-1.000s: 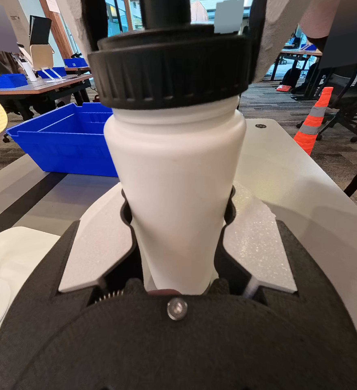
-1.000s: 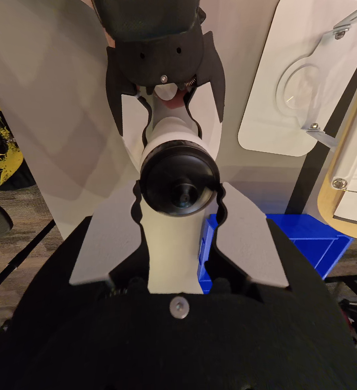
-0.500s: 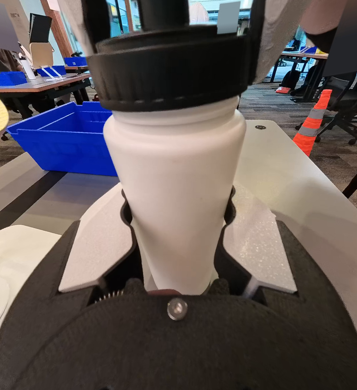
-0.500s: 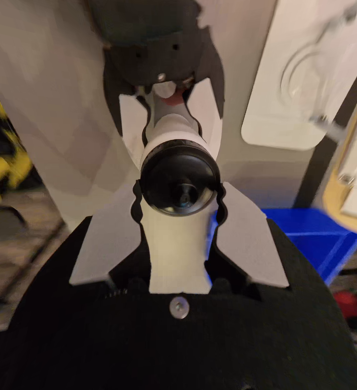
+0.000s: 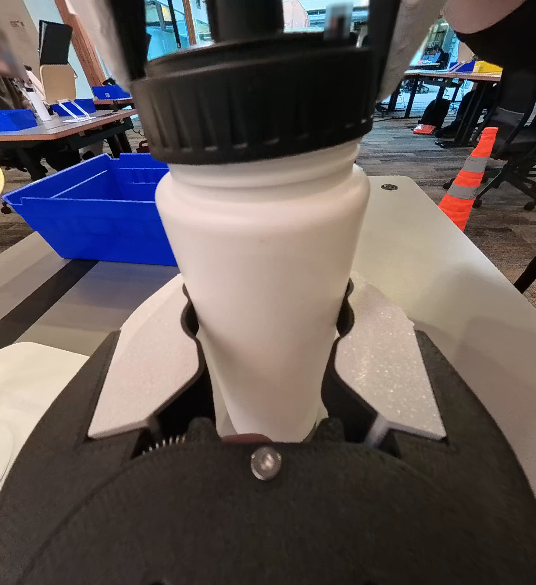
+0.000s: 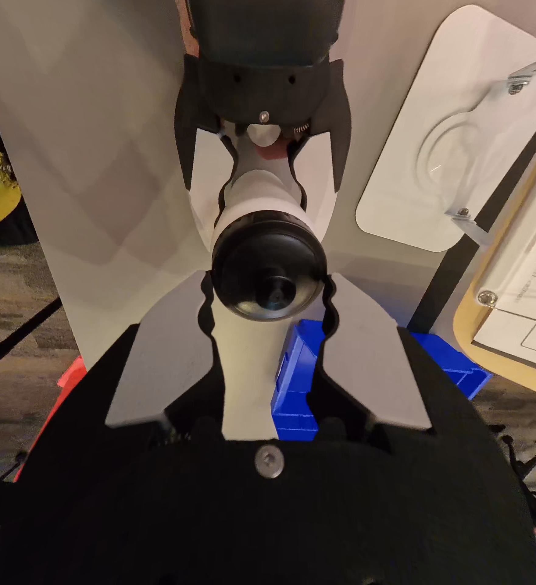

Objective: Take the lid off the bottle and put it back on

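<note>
The left tool (image 5: 268, 319) is pinching the lower body of the one white bottle (image 5: 265, 262), its two fingers (image 5: 152, 376) pressing in from either side and holding the bottle upright above the pale bench (image 5: 450, 285). The right tool (image 6: 268, 281) is coming in from above, its two fingers (image 6: 165, 354) closing on the rim of the single black ribbed lid (image 6: 268, 266), one on each side. The lid is sitting crooked on the neck, and in the left wrist view a band of white thread is showing beneath its right edge, so it is probably partway along its thread; which way it is turning cannot be told.

Risks, as I judge them: the tilt could be cross-threading the lid and jamming it if the right tool is twisting off-axis. The smooth, tapering bottle could be spinning or sliding inside the left tool if the twist outruns the squeeze. The right tool's hold is on the lid's rim only and could slip off the ribs.

Farther out, one blue bin (image 5: 92, 215) is standing on the bench behind the bottle, and one orange cone (image 5: 469, 177) is on the carpet off to the right. One white plate with a clear bracket (image 6: 444, 148) is lying on the bench.
</note>
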Motion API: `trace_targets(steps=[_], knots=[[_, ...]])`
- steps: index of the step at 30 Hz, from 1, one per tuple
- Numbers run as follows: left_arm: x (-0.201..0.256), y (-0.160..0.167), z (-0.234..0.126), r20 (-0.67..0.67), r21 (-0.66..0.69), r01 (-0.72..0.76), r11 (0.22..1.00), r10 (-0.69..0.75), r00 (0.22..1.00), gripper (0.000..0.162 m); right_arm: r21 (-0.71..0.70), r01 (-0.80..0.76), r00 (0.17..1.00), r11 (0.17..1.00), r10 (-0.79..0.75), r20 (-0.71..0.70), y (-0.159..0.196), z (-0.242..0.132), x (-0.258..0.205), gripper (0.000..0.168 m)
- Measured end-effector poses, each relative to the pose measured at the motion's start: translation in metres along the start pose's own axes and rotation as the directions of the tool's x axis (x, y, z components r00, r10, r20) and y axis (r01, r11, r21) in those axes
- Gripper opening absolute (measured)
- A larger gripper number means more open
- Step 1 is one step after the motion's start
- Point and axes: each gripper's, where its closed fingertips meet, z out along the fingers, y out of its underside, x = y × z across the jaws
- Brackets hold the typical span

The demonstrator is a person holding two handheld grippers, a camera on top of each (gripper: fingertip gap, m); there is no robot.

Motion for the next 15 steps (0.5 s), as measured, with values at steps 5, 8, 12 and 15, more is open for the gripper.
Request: trace_targets(steps=[5,8,12,15], knots=[[-0.0009,0.0001,-0.0006,0.000,0.004,0.007,1.000,-0.007,1.000,0.087,0.009,-0.195,0.981,0.981,0.195,0.006,-0.0012,0.0013,-0.0002,0.067],[-0.0013,0.0001,-0.0012,-0.003,0.007,0.010,1.000,-0.010,1.000,0.087,0.044,-0.446,0.895,0.894,0.445,0.031,-0.0036,0.0010,0.0007,0.068],[0.0002,0.0000,-0.0001,-0.002,-0.001,-0.001,1.000,0.001,1.000,0.087,0.059,-0.358,0.934,0.932,0.358,0.013,-0.0055,-0.0019,0.0007,0.083],[0.0003,0.0001,-0.0001,-0.002,-0.002,-0.002,1.000,0.001,1.000,0.087,0.046,-0.182,0.981,0.982,0.185,-0.059,-0.0030,-0.0071,0.0058,0.093]])
